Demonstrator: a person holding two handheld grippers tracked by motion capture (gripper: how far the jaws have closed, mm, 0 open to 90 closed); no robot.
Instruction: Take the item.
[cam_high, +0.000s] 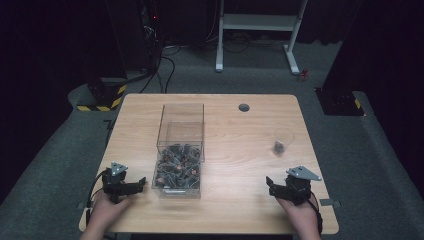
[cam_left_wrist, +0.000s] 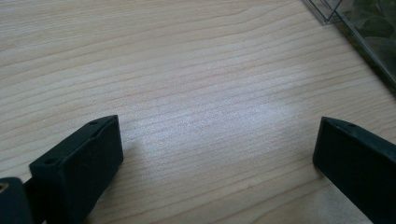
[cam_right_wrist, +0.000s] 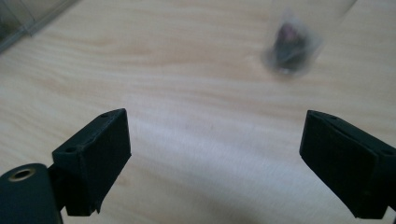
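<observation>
Both grippers (cam_high: 141, 181) (cam_high: 269, 182) wide apart, empty

A laboratory recording bay. I work at a pale wooden table (cam_high: 235, 200) with a cable grommet (cam_high: 244, 107) at its far edge, set on grey carpet (cam_high: 45, 165). Beyond my tongs, black curtains close off the room; a white desk frame (cam_high: 260, 30) stands against them, cables (cam_high: 167, 65) trail across the floor, and yellow-and-black hazard tape (cam_high: 107, 102) marks the stand bases to my far left and right.
</observation>
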